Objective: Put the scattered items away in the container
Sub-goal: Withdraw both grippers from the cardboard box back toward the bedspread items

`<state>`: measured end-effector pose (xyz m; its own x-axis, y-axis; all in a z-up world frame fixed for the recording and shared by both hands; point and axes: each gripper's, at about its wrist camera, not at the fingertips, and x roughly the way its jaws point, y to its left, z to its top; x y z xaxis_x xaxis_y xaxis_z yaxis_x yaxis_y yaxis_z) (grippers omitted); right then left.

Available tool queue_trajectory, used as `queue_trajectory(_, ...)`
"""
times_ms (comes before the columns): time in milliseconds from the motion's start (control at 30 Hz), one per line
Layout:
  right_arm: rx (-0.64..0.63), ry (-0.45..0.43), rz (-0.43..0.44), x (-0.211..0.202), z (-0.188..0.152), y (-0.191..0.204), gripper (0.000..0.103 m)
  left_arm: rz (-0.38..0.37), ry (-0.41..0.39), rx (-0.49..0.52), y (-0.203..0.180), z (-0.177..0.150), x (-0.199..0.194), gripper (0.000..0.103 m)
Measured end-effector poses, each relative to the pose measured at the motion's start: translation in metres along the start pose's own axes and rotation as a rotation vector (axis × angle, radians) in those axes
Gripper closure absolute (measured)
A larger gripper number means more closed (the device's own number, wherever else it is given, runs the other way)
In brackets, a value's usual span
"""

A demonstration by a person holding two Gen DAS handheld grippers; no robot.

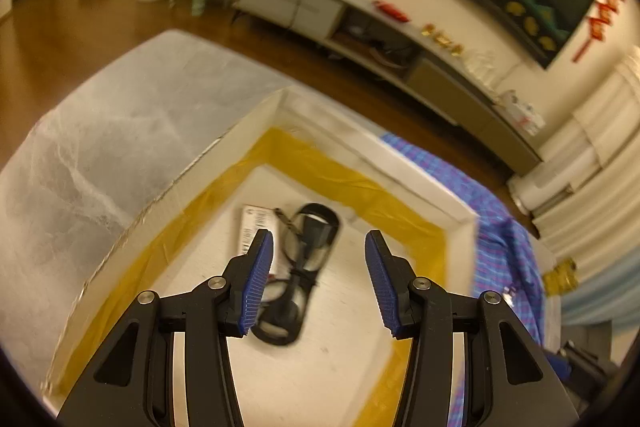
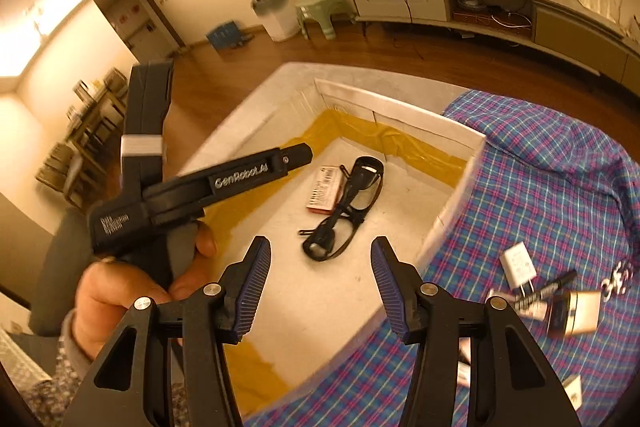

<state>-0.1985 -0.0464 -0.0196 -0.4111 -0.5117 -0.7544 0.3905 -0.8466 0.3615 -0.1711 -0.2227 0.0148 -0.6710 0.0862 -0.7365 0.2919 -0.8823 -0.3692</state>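
Note:
A white cardboard box [image 1: 192, 171] [image 2: 460, 135] with yellow tape along its floor edges holds black glasses [image 1: 306, 255] [image 2: 348, 205] and a small red-edged card packet [image 2: 324, 189] [image 1: 256, 231]. My left gripper [image 1: 319, 259] is open and empty, hovering above the glasses inside the box. My right gripper [image 2: 320, 267] is open and empty above the box's near side. On the plaid cloth [image 2: 540, 187] to the right lie a white charger plug [image 2: 518, 265], a black marker [image 2: 548, 289] and a small gold-and-dark box [image 2: 576, 313]. The left gripper's body [image 2: 224, 183] shows in the right wrist view, held by a hand.
The box sits on a grey marbled table [image 1: 104, 131]. The plaid cloth [image 1: 500, 235] lies right of the box. A long TV cabinet [image 2: 480, 3] stands against the far wall, with a green chair [image 2: 320, 3] and a white bin [image 2: 276, 15] beside it.

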Motion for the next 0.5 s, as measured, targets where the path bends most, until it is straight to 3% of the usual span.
queue_trajectory(267, 0.045, -0.069, -0.039, -0.063, -0.049, -0.017, 0.049, -0.150, -0.075, 0.206, -0.052, -0.046, -0.066, 0.052)
queue_trajectory(400, 0.096, -0.071, -0.107, -0.067, -0.083, -0.040, 0.049, -0.148, -0.068, 0.266, -0.067, -0.065, -0.073, 0.052)
queue_trajectory(500, 0.125, -0.039, -0.152, -0.048, -0.108, -0.063, 0.049, -0.147, -0.060, 0.264, -0.068, -0.077, -0.078, 0.052)
